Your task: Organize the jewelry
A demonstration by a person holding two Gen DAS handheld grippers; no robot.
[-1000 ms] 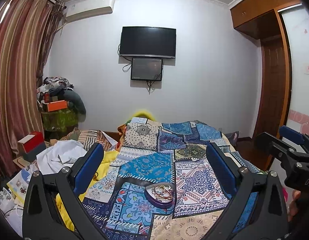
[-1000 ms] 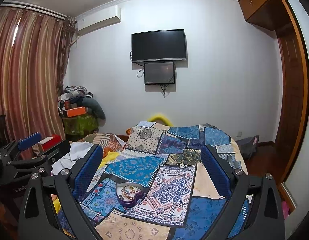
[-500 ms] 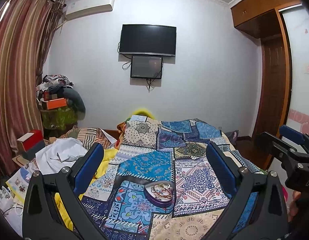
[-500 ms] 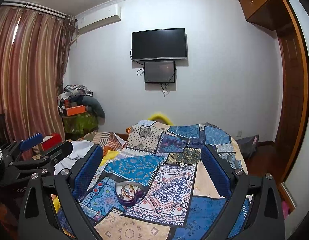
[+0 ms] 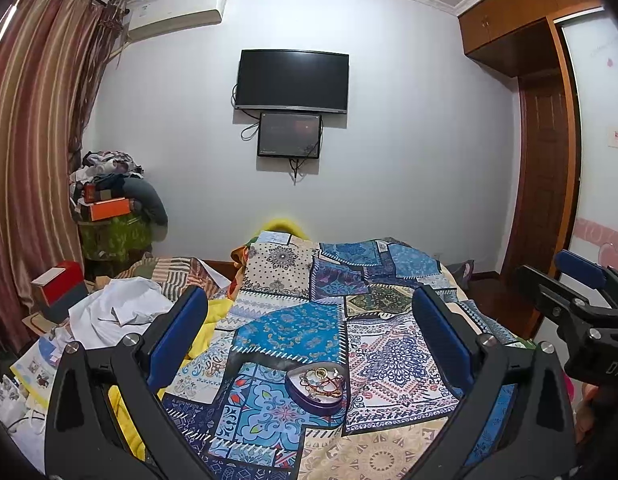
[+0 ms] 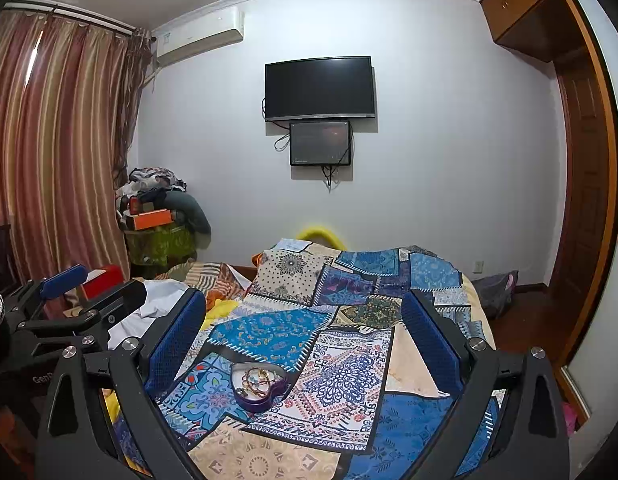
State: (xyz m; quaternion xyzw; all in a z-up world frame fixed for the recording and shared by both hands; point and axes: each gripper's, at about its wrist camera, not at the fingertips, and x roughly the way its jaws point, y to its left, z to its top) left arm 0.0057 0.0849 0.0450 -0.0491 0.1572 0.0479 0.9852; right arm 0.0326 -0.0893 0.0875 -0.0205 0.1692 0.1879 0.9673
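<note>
Covering most of the lower half of both views, a bed (image 5: 389,344) under a patchwork quilt (image 6: 349,360) in blue, white and tan squares; left edge of the bed heaped with white cloth (image 5: 117,312) and yellow fabric; left tongs (image 5: 309,332) held above the near end of the bed, blue pads spread wide, nothing between them; right tongs (image 6: 305,332) likewise gaping and empty; each pair shows at the side of the other's view; small heart-shaped purple box (image 6: 259,386) sitting on the quilt near the foot edge, lid off, roughly centred between the left tongs' pads; inside it, tangled jewelry (image 5: 321,380): gold rings, beaded strands.
</note>
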